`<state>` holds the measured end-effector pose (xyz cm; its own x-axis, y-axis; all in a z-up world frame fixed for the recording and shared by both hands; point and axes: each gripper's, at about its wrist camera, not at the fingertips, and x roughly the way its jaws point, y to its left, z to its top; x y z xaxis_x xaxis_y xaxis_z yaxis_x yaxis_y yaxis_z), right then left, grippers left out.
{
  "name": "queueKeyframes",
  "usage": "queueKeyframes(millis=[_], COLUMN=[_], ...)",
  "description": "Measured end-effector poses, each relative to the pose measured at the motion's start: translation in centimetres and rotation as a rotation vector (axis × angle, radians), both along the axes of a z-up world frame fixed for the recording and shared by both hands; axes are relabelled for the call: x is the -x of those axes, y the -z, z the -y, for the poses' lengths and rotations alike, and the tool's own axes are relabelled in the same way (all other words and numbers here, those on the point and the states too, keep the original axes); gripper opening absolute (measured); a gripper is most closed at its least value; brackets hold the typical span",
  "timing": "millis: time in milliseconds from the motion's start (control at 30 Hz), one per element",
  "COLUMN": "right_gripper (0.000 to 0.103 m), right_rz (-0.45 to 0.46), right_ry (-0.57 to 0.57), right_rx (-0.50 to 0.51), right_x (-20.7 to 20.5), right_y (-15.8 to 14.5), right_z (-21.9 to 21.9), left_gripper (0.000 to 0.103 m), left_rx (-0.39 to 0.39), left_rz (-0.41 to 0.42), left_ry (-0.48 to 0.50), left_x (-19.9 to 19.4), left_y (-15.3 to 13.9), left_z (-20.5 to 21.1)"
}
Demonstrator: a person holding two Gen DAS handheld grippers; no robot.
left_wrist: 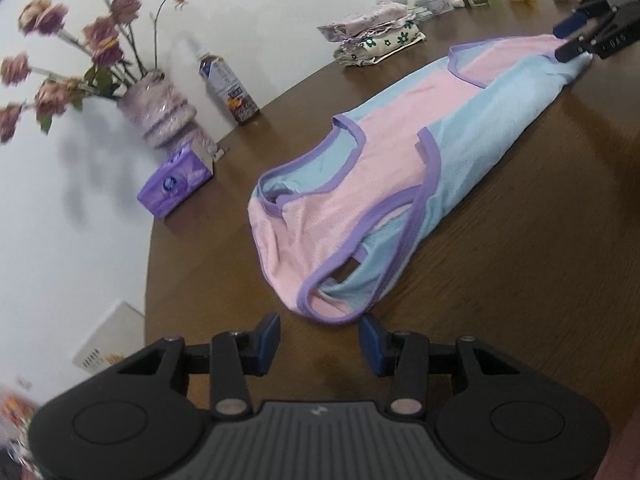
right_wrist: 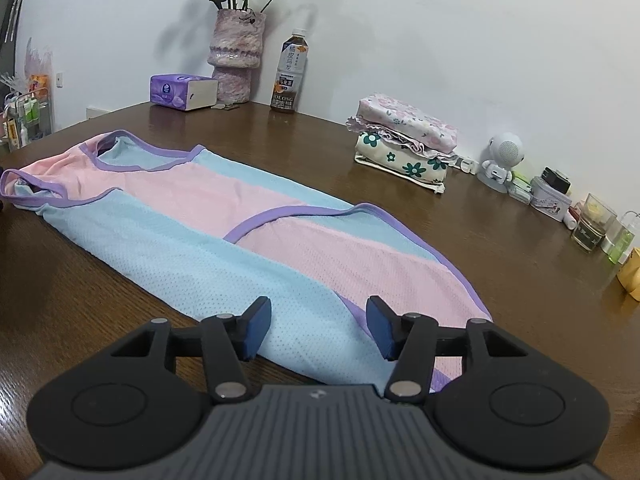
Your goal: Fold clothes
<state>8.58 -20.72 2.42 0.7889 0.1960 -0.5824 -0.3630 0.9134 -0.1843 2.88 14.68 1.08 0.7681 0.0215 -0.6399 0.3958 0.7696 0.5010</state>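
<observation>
A pink and light-blue sleeveless garment with purple trim (left_wrist: 384, 152) (right_wrist: 224, 224) lies stretched in a long strip on the brown wooden table (left_wrist: 520, 280) (right_wrist: 100, 304). My left gripper (left_wrist: 319, 340) is open just short of the garment's shoulder-strap end, with bare table between its blue pads. My right gripper (right_wrist: 318, 330) is open over the opposite end, the blue fabric lying between and under its fingers. From the left wrist view the right gripper (left_wrist: 570, 40) shows at the far end of the garment.
Folded floral clothes (right_wrist: 404, 140) (left_wrist: 376, 36) are stacked at the back. A vase of dried roses (right_wrist: 238, 52) (left_wrist: 160, 112), a tissue pack (right_wrist: 182, 91) (left_wrist: 176, 180) and a tea bottle (right_wrist: 290, 76) (left_wrist: 230, 88) stand by the wall. Small jars and a white figure (right_wrist: 502, 160) line the right edge.
</observation>
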Motion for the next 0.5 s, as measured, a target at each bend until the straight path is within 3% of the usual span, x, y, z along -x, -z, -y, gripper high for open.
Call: queueKeyframes(millis=[67, 133, 167, 333, 500], right_gripper=[0.054, 0.055, 0.055, 0.055, 0.055], right_rz=[0.001, 0.002, 0.003, -0.008, -0.022], right_ry=[0.002, 0.004, 0.008, 0.041, 0.072], right_rx=[0.001, 0.006, 0.008, 0.034, 0.060], right_x=[0.0, 0.1, 0.1, -0.6, -1.2], right_y=[0.0, 0.0, -0.1, 0.2, 0.6], right_z=[-0.2, -0.4, -0.4, 0.3, 1.0], left_gripper=[0.036, 0.007, 0.004, 0.004, 0.004], left_rx=[-0.009, -0.010, -0.006, -0.022, -0.046], left_rz=[0.006, -0.003, -0.011, -0.007, -0.082], left_ry=[0.036, 0.073, 0.084, 0.121, 0.157], left_x=[-0.2, -0.4, -0.4, -1.1, -5.2], left_y=[0.0, 0.0, 0.0, -1.6, -3.4], left_z=[0.1, 0.3, 0.3, 0.2, 0.1])
